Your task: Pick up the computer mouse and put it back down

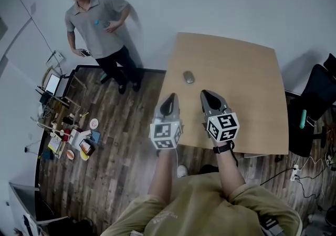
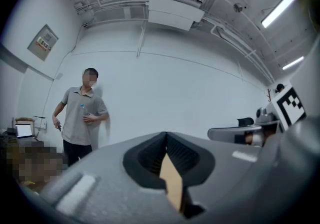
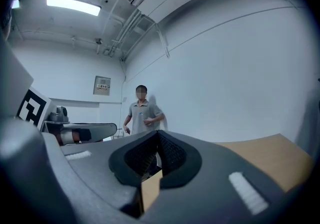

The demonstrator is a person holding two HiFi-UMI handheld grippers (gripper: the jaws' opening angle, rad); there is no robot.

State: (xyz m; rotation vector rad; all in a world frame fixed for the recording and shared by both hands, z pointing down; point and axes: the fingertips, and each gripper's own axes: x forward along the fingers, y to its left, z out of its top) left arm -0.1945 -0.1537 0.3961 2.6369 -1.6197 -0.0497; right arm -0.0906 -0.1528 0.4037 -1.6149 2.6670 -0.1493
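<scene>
In the head view a small grey computer mouse (image 1: pixel 188 77) lies on the light wooden table (image 1: pixel 247 88), toward its far left part. My left gripper (image 1: pixel 169 98) is level over the table's near left edge, short of the mouse, with its jaws together and nothing between them. My right gripper (image 1: pixel 206 94) is beside it over the table, near and slightly right of the mouse, also shut and empty. In the left gripper view the left gripper (image 2: pixel 166 135) has its tips meeting. The right gripper view shows the right gripper (image 3: pixel 159 135) closed too. Neither gripper view shows the mouse.
A person (image 1: pixel 97 24) stands by the far wall, left of the table. A cluttered rack of small items (image 1: pixel 68 135) sits on the wooden floor at the left. A black chair (image 1: pixel 315 103) stands at the table's right side, with a power strip (image 1: pixel 295 172) on the floor.
</scene>
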